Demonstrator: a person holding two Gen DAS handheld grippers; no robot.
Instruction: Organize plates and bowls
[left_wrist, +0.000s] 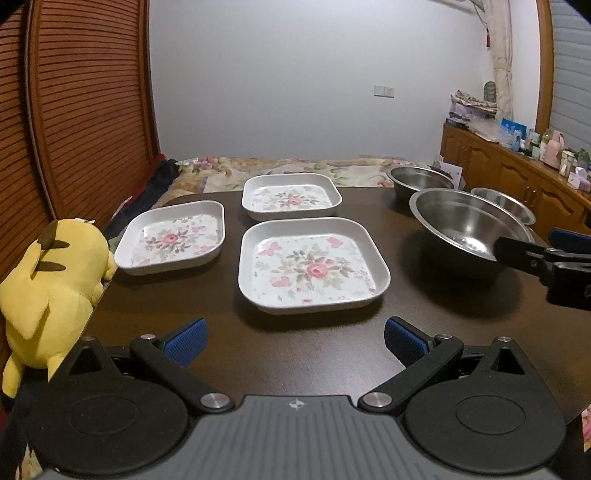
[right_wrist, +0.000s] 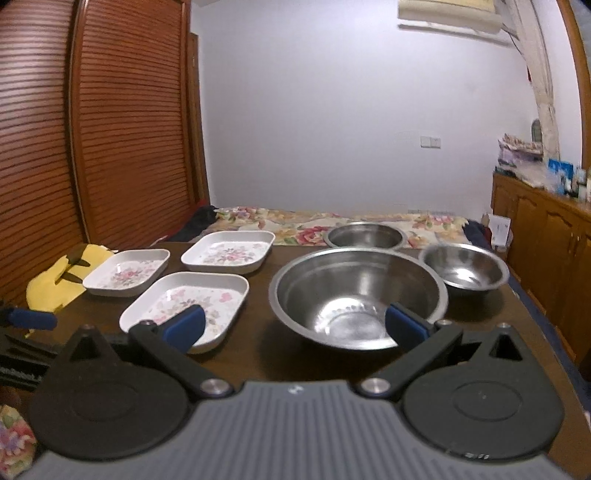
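Now your right claw (right_wrist: 295, 326) is spread wide at the big steel bowl (right_wrist: 358, 295) near the desk's (left_wrist: 325, 350) right edge. Pinch its near rim next. Your left claw (left_wrist: 295, 341) waits, spread, empty.

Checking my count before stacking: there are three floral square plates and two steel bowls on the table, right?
Not quite. The three floral plates are right, but the right wrist view shows three steel bowls: a large bowl, a far bowl and a small bowl.
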